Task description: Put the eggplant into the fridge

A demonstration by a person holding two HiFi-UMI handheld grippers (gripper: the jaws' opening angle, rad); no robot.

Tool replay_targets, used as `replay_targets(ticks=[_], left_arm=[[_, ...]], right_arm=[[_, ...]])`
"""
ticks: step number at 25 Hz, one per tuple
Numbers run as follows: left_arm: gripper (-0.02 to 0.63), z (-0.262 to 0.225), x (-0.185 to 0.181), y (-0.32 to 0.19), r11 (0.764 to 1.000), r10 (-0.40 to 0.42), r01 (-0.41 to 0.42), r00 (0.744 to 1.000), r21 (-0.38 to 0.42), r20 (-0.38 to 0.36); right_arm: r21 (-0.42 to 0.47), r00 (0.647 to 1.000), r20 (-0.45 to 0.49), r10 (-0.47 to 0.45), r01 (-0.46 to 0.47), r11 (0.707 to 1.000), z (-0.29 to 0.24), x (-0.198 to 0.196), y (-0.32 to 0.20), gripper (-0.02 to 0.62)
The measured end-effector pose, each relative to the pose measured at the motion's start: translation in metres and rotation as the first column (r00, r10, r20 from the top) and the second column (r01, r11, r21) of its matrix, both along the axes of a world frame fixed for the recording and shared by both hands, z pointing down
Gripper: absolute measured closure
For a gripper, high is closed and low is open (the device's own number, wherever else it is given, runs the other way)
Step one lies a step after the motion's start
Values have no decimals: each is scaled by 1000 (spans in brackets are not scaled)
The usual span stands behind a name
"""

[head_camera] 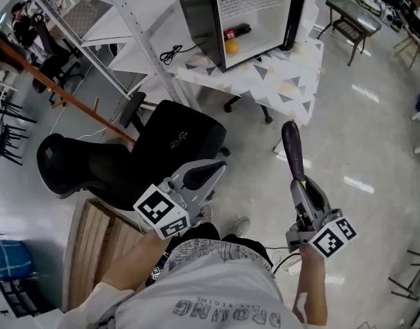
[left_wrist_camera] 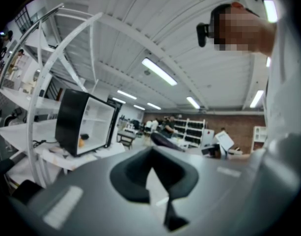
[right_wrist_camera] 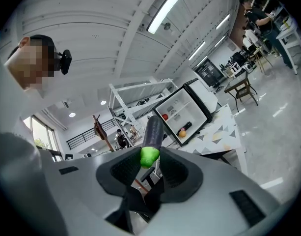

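Right gripper pinches eggplant by its green stem end only, well short of the open fridge. The long body cantilevers out and may pivot, slip, or clip the fridge's orange. Left gripper is pressed together, empty.

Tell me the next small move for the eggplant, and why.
Probably carry the eggplant forward toward the fridge. The right gripper is shut on its green stem end, the fridge door stands open, and the fridge sits on a table well ahead, seemingly out of reach.
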State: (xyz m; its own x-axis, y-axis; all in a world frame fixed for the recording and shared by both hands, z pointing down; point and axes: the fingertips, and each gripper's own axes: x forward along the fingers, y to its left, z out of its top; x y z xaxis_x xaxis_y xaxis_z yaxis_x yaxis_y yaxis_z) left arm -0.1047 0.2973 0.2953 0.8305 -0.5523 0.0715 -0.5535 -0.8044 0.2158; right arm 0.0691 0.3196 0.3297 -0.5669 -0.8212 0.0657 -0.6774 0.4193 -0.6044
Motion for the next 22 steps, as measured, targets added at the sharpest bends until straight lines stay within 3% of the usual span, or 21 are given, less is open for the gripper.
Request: replay_targets(ticks=[22], left_arm=[[598, 7, 49, -53, 1000, 17, -17, 1000, -1, -11]], right_arm=[[-11, 1000, -19, 5, -5, 1000, 10, 44, -44, 485]])
